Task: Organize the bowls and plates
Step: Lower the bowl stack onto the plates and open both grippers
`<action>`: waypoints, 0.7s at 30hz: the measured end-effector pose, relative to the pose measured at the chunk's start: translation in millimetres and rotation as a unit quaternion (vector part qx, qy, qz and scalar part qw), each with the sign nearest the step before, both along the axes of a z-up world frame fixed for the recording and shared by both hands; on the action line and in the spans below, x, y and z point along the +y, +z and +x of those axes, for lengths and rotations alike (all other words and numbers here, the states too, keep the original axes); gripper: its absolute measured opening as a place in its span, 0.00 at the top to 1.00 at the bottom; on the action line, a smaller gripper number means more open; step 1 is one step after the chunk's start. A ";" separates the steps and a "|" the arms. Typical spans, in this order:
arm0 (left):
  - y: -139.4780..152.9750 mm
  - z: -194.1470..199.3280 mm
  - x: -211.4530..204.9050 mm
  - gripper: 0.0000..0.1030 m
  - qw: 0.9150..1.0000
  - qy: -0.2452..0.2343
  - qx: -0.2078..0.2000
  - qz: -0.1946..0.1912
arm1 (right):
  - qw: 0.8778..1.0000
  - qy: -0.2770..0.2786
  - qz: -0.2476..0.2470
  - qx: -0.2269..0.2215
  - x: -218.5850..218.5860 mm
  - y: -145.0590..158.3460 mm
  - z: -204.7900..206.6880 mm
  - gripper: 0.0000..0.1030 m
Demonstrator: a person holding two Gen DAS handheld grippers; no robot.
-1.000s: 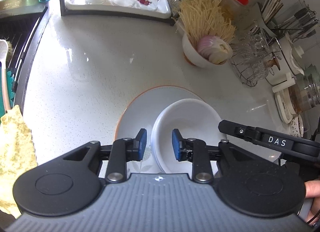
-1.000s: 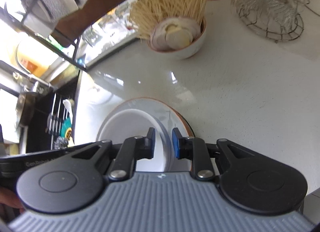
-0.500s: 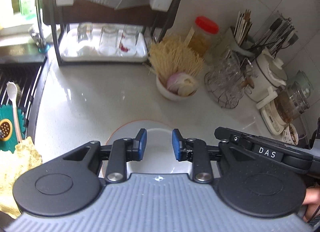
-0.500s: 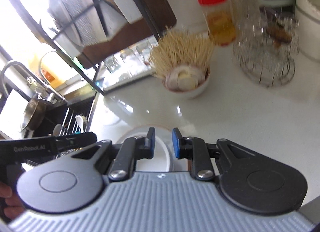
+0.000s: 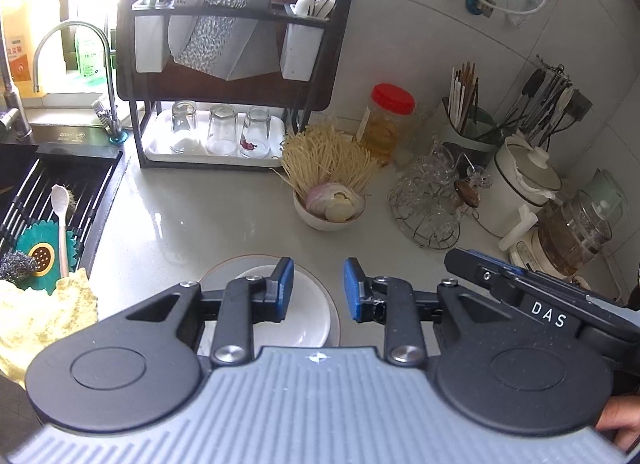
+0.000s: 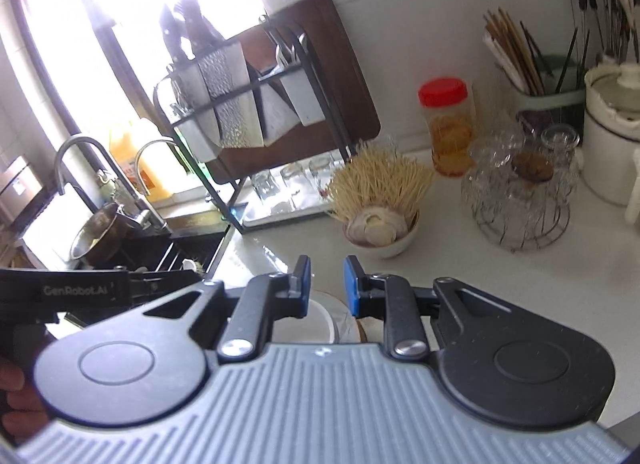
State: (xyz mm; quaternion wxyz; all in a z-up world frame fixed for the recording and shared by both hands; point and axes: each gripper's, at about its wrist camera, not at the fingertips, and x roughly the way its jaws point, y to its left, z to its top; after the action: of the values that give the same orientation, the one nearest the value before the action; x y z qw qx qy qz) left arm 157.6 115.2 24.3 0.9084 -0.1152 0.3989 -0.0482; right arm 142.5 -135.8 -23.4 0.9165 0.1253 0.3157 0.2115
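A white bowl [image 5: 308,316] sits inside a brown-rimmed plate [image 5: 224,266] on the counter, just under my left gripper [image 5: 319,289], which is open and empty above them. The same bowl [image 6: 316,320] and plate rim [image 6: 362,330] show in the right wrist view, below my right gripper [image 6: 327,285], also open and empty. Both grippers are lifted clear of the stack. A second white bowl [image 5: 328,216] holding noodles and sliced onion stands farther back; it also shows in the right wrist view [image 6: 384,242].
A dark dish rack [image 5: 224,64] with upturned glasses stands at the back left beside the sink [image 5: 52,192]. A red-lidded jar [image 5: 386,120], wire basket of glassware [image 5: 434,200], utensil holders and appliances crowd the right. A yellow cloth [image 5: 36,316] lies by the sink.
Both grippers have risen and pulled back from the bowl and plate, so the stack looks smaller and the rack and wall have come into view. The bowl stays in the plate.
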 end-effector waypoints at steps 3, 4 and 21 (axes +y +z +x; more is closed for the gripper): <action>4.2 -13.7 -11.8 0.69 1.000 0.004 -0.011 0.002 | 1.000 0.002 0.000 -0.017 -9.0 6.9 -9.4 0.78; 4.5 -17.3 -14.8 0.69 1.000 0.004 -0.014 0.002 | 1.000 0.003 -0.002 -0.022 -11.9 8.4 -13.1 0.78; 5.1 -72.9 -60.9 0.67 0.999 0.019 -0.035 0.029 | 0.998 0.031 -0.014 -0.045 -51.0 6.7 -52.8 0.78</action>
State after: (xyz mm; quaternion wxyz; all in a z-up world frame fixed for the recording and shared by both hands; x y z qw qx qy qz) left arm 84.6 54.3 29.3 0.9257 -0.0944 0.3655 -0.0236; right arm 89.6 -186.7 -16.7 0.9245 0.0935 0.2808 0.2404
